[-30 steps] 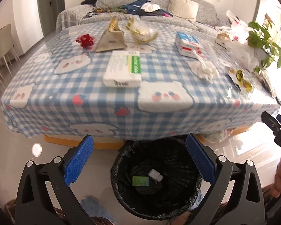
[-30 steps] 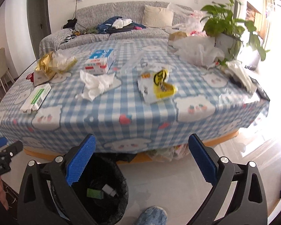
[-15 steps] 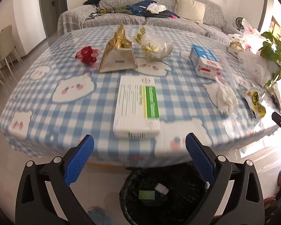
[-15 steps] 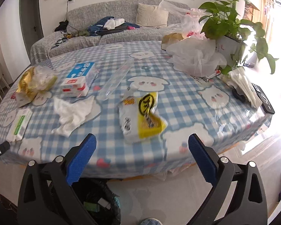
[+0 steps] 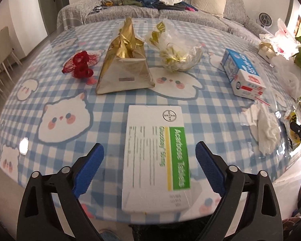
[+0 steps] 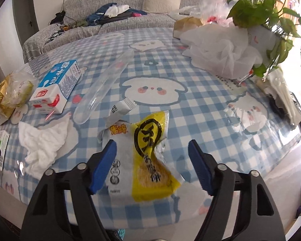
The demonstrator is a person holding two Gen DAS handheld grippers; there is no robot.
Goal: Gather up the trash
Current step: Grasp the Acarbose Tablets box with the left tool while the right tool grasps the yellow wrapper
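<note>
My left gripper (image 5: 149,165) is open, its blue fingers on either side of a white and green tablet box (image 5: 155,156) lying flat near the table's front edge. My right gripper (image 6: 152,164) is open over a yellow and white snack wrapper (image 6: 144,152) on the table. A crumpled white tissue (image 6: 43,142) lies left of the wrapper and also shows in the left wrist view (image 5: 265,128). A blue and white milk carton (image 5: 243,75) lies further back; it also shows in the right wrist view (image 6: 56,88).
The table (image 5: 50,92) has a blue checked cloth. On it are a gold paper bag (image 5: 125,64), a clear bag with gold ribbon (image 5: 176,52), a red ribbon (image 5: 80,64), a clear plastic tube (image 6: 104,84), white plastic bags (image 6: 220,46) and a plant (image 6: 271,20). A sofa (image 5: 150,10) stands behind.
Both grippers have risen and moved forward over the table. The black bin has dropped out of view. The tablet box and the snack wrapper now lie between the open fingers.
</note>
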